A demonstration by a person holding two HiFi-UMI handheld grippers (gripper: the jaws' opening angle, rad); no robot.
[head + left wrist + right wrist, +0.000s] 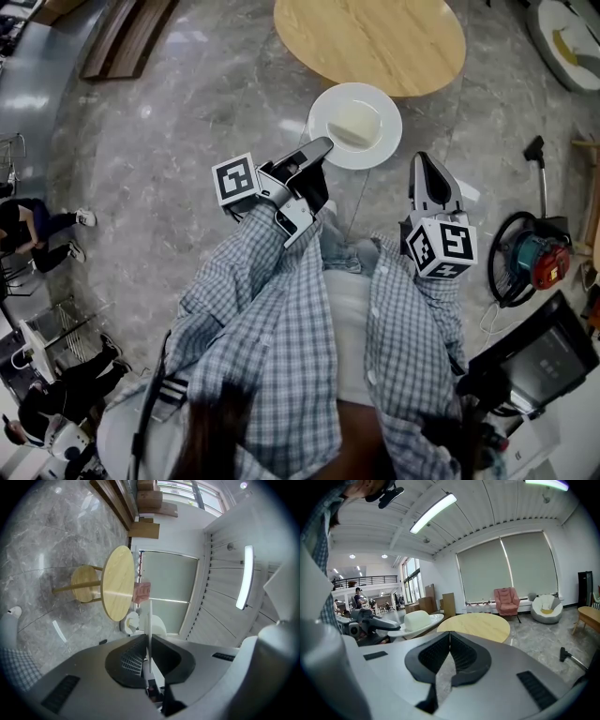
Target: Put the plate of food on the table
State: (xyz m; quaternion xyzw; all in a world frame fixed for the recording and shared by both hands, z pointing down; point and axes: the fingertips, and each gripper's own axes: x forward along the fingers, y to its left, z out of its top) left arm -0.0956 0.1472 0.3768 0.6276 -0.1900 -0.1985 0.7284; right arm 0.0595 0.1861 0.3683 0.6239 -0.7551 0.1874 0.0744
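The left gripper (317, 152) is clamping the plate (378, 153) by its near rim, in the air near the table (370, 42), so carrying it forward level and slowly is looking wisest for keeping the food (354, 124) aboard, while the right gripper (424, 178) is hanging closed and empty.

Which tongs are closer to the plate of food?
Left. The left tongs clamp the rim of the plate; the right tongs, shut and empty, hang apart to its right.

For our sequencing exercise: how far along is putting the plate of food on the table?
Done: the left tongs grip the plate by its rim, food aboard. In hand: the plate is held at the round table's near edge. Left: set it on the tabletop and release. The right tongs are shut, empty.
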